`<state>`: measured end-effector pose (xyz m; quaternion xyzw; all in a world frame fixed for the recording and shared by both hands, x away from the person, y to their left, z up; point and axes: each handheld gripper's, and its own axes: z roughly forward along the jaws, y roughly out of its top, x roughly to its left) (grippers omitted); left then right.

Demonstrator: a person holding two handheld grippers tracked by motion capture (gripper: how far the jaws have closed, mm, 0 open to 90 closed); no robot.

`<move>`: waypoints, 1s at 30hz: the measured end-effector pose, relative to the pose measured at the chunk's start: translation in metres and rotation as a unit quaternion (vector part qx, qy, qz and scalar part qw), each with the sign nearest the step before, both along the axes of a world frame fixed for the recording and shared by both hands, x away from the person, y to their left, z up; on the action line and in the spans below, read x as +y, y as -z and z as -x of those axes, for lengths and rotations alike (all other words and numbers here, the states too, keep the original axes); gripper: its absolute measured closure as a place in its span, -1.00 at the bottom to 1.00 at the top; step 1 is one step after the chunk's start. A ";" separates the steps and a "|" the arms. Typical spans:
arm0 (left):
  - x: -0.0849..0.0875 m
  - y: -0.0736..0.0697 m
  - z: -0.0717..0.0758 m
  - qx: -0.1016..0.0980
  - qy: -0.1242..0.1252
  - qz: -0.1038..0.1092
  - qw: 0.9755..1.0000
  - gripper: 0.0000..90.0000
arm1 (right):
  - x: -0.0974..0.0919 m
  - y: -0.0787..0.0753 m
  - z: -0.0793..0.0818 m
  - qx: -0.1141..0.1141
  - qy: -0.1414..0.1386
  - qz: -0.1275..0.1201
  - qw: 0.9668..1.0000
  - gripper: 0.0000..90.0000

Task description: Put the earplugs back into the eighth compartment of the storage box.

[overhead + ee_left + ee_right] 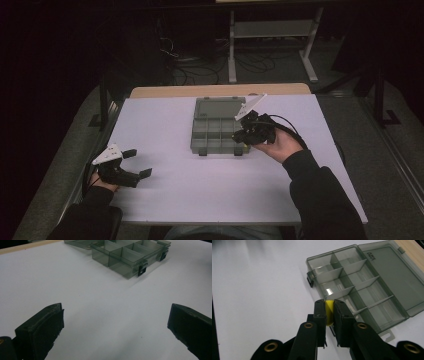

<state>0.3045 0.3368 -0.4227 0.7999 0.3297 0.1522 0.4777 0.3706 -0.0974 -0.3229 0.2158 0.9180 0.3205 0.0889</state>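
Right gripper (329,308) pinches 1 small, round, yellow piece (329,311).

Faint embossed lettering on the open lid (392,280) of the grey compartment box (352,285), near the lid's corner in the right gripper view: two short lines, too small and blurred to read; no other text, label, brand, number or sign legible anywhere on table (165,190)
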 end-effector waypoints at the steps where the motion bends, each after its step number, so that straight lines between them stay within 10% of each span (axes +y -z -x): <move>1: 0.000 0.000 0.000 0.000 0.000 0.000 1.000 -1.00 | -0.001 0.000 -0.003 0.001 0.004 0.000 1.000 0.77; 30: 0.000 0.000 0.000 0.002 0.004 0.004 1.000 -1.00 | -0.014 0.044 -0.061 0.048 0.086 0.026 0.995 0.77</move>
